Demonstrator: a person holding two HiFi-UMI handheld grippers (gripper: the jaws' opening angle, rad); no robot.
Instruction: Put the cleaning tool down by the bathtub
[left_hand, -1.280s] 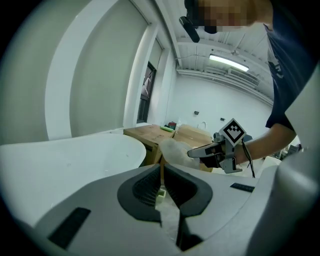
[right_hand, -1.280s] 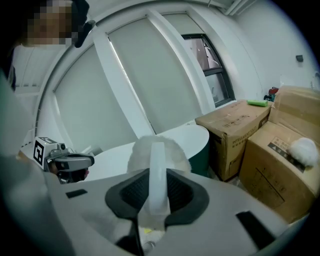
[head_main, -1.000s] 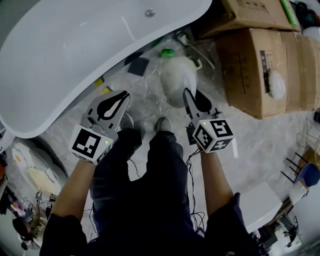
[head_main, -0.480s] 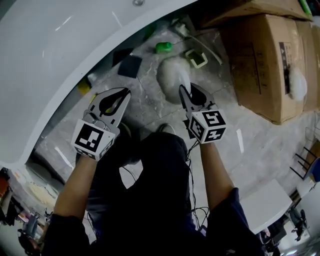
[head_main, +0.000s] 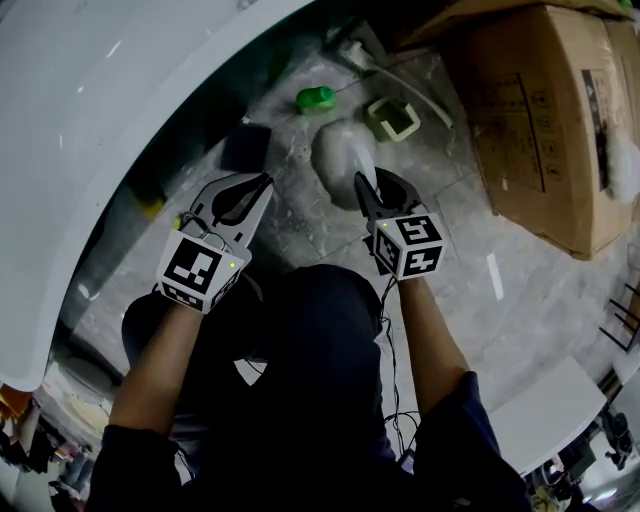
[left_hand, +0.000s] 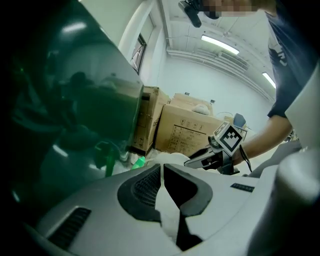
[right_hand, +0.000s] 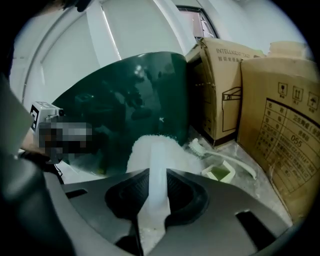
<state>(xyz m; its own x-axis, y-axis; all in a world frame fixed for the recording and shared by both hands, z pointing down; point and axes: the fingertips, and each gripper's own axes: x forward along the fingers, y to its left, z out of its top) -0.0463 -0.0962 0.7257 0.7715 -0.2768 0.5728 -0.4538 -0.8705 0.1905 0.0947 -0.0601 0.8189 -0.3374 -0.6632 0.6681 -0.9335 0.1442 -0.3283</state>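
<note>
The cleaning tool (head_main: 338, 150) is a white fluffy duster head on a pale handle (right_hand: 157, 165). My right gripper (head_main: 364, 184) is shut on that handle, and the head hangs low over the marble floor beside the bathtub (head_main: 80, 120). In the right gripper view the fluffy head (right_hand: 145, 147) sits just in front of the tub's dark green side (right_hand: 130, 100). My left gripper (head_main: 262, 183) is shut with nothing in it, close to the tub's underside (left_hand: 75, 100). Its jaws (left_hand: 161, 167) meet at the tips.
On the floor past the duster lie a green bottle (head_main: 315, 98), a small square green cup (head_main: 393, 118) and a white long-handled brush (head_main: 400, 85). Cardboard boxes (head_main: 540, 110) stand to the right. A dark pad (head_main: 246, 147) lies by the tub. The person's legs are below.
Both grippers have come lower and closer to the tub's side. The duster head has moved nearer the green cup and bottle. The right grip on the handle is unchanged.
</note>
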